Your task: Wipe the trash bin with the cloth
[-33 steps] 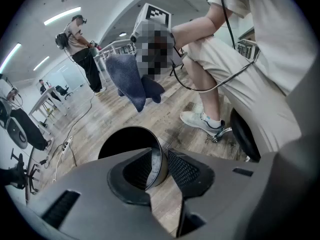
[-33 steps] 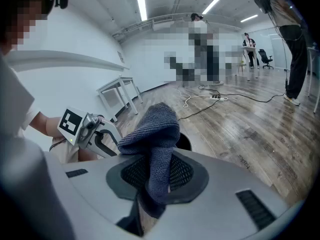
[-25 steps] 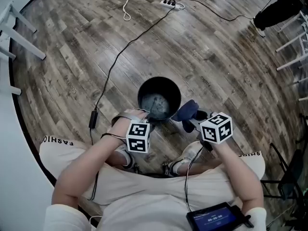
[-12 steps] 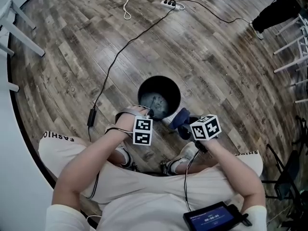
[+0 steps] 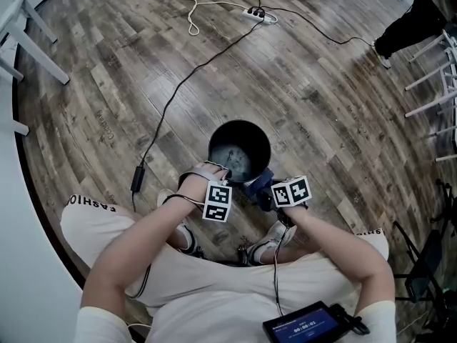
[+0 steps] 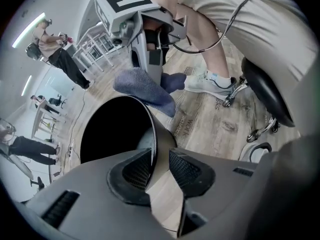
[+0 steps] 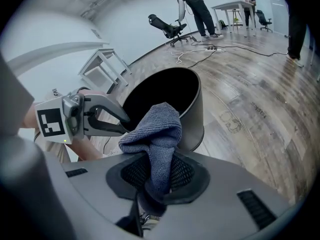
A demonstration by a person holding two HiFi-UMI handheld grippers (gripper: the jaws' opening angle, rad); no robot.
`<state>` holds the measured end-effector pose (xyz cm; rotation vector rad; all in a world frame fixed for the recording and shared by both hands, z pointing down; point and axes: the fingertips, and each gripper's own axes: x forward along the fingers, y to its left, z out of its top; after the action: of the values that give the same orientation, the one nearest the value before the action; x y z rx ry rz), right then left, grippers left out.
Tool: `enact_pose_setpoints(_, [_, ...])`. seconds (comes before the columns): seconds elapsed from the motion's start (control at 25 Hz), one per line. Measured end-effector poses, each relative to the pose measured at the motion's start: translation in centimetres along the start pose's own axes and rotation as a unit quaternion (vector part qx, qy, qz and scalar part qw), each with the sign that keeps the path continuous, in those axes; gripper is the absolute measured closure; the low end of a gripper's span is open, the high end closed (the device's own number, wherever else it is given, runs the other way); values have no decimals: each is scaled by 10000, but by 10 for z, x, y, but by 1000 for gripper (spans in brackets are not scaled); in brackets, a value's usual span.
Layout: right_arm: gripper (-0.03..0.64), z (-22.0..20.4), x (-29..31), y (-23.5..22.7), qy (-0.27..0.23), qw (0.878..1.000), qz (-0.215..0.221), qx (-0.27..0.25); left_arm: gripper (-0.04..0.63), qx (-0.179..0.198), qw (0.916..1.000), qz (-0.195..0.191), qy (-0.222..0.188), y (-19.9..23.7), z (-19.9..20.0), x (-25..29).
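Two grips: left claw (image 6: pixel 159 171) clamps bin (image 6: pixel 115 129) rim, right claw (image 7: pixel 159 176) pinches cloth (image 7: pixel 157 129).

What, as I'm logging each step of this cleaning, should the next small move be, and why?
Probably press the cloth against the trash bin's outer wall and start wiping: the right gripper holds the cloth bunched beside the rim, and the left gripper grips the rim, steadying it.
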<state>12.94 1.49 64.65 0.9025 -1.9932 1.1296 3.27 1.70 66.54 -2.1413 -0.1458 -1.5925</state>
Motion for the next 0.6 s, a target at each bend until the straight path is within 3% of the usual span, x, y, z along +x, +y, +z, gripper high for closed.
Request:
enact_pose_setpoints(0.36, [540, -12, 47, -28, 6, 9994, -351, 22, 520, 624, 9978, 114, 201, -1, 0, 12])
enact_pose_setpoints(0.6, [540, -30, 88, -58, 25, 9990, -438, 61, 526, 646, 9977, 39, 185, -3, 0, 12])
